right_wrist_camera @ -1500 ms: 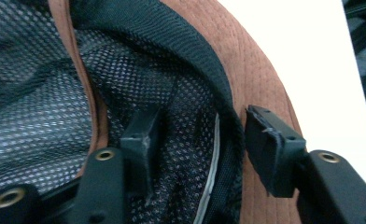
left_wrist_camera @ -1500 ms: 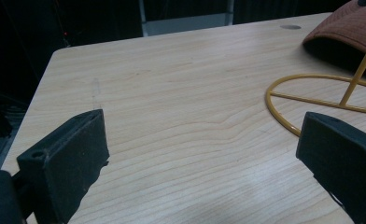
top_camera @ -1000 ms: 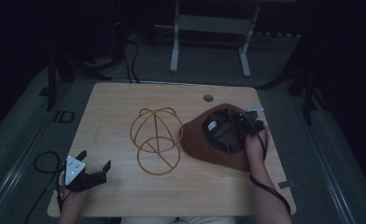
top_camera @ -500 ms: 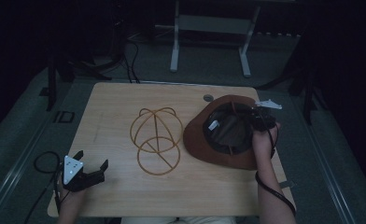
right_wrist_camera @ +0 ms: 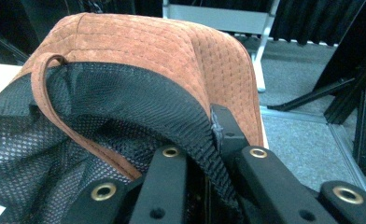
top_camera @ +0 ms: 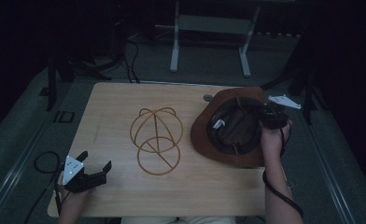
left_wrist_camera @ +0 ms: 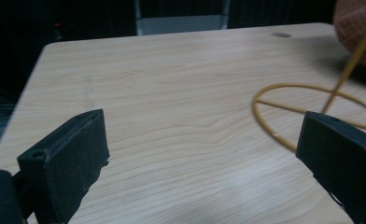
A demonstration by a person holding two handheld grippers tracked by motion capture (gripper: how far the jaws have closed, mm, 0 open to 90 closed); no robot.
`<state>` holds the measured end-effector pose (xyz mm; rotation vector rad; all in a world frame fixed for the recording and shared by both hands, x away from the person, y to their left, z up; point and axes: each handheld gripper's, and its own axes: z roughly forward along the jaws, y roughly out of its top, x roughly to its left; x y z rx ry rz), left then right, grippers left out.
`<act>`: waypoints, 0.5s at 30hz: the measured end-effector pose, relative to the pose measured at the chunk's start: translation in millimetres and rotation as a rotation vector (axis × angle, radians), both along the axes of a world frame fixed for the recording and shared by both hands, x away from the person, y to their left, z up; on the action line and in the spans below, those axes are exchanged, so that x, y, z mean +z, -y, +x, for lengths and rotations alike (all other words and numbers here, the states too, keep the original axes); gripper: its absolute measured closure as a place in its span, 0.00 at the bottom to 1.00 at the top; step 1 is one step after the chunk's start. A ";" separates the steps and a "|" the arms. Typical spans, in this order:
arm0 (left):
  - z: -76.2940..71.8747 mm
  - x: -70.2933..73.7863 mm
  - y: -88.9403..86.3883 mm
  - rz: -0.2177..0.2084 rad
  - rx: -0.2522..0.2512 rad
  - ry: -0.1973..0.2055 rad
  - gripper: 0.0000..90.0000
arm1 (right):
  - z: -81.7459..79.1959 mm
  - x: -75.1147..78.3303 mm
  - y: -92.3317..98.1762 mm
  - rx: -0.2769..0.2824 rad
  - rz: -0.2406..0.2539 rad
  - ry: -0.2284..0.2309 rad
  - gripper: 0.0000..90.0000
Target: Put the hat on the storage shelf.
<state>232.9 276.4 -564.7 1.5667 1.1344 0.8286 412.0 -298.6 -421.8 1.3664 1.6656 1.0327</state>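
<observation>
High view, surface: I see a pale wood-grain table (top_camera: 125, 112) with rounded corners and a small round grommet (top_camera: 208, 98) near its far edge.
High view, room: dark, with grey floor around the table, a light metal frame (top_camera: 209, 32) standing beyond it, and black cables on the floor at far left.
High view, wire stand: a yellow wire hat form (top_camera: 156, 140) sits mid-table, apart from both tools.
High view, hat: the brown suede hat (top_camera: 209, 135) is at the right side of the table, turned so its dark lining faces up, tilted and lifted at the far right edge.
High view, right gripper (top_camera: 270, 116): I have it clamped on the hat's far right rim.
High view, left gripper (top_camera: 95, 173): it sits at the near left corner of the table with jaws spread and nothing between them.
Left gripper view, surface: bare wood grain between my two wide-apart jaws; the wire ring lies at right and a corner of the hat at top right.
Right gripper view, hat: the jaws are pinched on the black mesh band at the rim, suede crown rising behind.
Right gripper view, room: grey floor and black stand legs at right.
Writing: a small white tag (top_camera: 218, 124) shows inside the hat, too small for me to read.
</observation>
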 end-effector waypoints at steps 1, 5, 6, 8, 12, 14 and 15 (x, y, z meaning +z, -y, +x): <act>-0.6 0.9 0.6 -0.002 -0.007 0.006 0.03 | -1.8 2.7 0.9 0.002 0.004 0.007 0.94; -2.0 6.0 4.2 -0.016 -0.021 -0.024 0.03 | -9.5 15.0 2.7 0.005 0.010 0.038 0.94; -2.6 7.7 6.4 -0.004 0.002 -0.030 0.03 | -11.4 18.6 2.8 0.006 0.010 0.046 0.94; -6.0 11.5 9.6 0.041 0.023 -0.008 0.03 | -15.8 26.2 2.7 0.006 0.004 0.068 0.94; -7.4 16.6 12.4 0.079 0.024 -0.033 0.03 | -22.9 34.5 3.7 0.012 0.000 0.083 0.94; -7.4 20.2 11.6 0.074 0.005 -0.053 0.03 | -24.6 33.7 5.9 0.016 0.014 0.077 0.94; -7.9 23.3 11.0 0.058 -0.001 -0.062 0.03 | -25.2 33.3 6.6 0.015 0.016 0.078 0.94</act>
